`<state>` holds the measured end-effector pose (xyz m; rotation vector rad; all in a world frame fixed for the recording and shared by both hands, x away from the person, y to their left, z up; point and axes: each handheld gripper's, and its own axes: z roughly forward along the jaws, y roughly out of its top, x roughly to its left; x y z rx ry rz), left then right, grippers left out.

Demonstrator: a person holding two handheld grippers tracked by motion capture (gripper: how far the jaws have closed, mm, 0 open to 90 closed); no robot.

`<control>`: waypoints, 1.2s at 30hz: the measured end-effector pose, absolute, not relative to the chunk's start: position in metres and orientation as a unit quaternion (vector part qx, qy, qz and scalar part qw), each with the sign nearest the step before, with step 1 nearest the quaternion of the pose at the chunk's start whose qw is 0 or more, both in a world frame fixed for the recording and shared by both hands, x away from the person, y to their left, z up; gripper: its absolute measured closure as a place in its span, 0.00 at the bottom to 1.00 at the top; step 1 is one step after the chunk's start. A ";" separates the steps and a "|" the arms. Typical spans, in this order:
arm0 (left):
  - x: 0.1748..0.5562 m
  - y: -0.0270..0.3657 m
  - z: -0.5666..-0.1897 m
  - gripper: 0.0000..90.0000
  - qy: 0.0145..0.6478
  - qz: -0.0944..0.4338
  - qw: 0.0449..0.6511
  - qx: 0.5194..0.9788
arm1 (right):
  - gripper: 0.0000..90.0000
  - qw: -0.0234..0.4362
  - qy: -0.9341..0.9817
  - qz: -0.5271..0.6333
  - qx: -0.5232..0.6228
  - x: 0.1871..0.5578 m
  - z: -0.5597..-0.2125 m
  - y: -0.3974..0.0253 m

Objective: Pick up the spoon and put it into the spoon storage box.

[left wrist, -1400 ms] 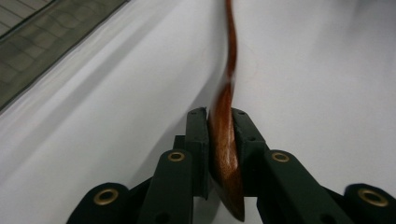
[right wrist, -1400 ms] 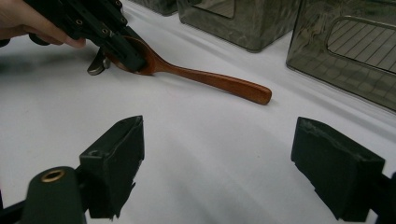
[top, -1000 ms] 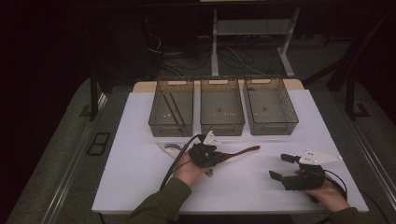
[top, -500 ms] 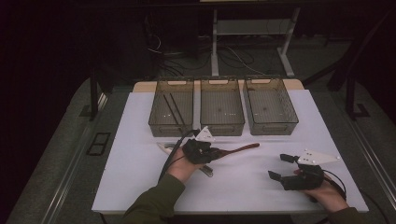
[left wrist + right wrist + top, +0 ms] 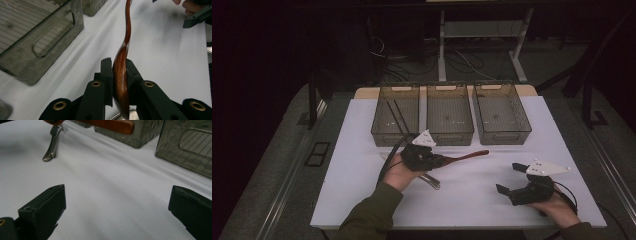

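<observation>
Bins (image 5: 449, 112) stand in a row just beyond my left gripper (image 5: 439, 161), which is clamped on a wooden spoon (image 5: 464, 155) at its bowl end, handle running rightward above the table. Well right, nearer me, my right gripper (image 5: 509, 179) gapes empty.

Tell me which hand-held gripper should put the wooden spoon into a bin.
Left. The left hand-held gripper is already shut on the spoon, just in front of the bins. The right hand-held gripper is open, empty and farther back.
</observation>
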<state>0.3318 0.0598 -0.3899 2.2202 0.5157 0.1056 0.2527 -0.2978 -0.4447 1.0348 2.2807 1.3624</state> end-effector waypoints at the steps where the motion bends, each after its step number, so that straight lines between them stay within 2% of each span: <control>1: 0.332 0.061 -0.388 0.88 0.206 0.043 0.418 0.884 | 0.01 0.143 0.792 0.473 0.358 0.253 -0.445 -0.298; 12: 0.344 0.071 -0.368 0.88 0.211 0.060 0.431 0.875 | 0.01 0.137 0.796 0.472 0.353 0.252 -0.446 -0.296; 18: 0.354 0.074 -0.353 0.88 0.225 0.088 0.446 0.862 | 0.01 0.137 0.797 0.469 0.355 0.253 -0.446 -0.297; 27: 0.381 0.071 -0.336 0.88 0.246 0.131 0.450 0.849 | 0.01 0.140 0.798 0.466 0.356 0.253 -0.446 -0.298; 36: 0.411 0.063 -0.330 0.88 0.276 0.151 0.437 0.842 | 0.01 0.143 0.797 0.466 0.356 0.253 -0.446 -0.300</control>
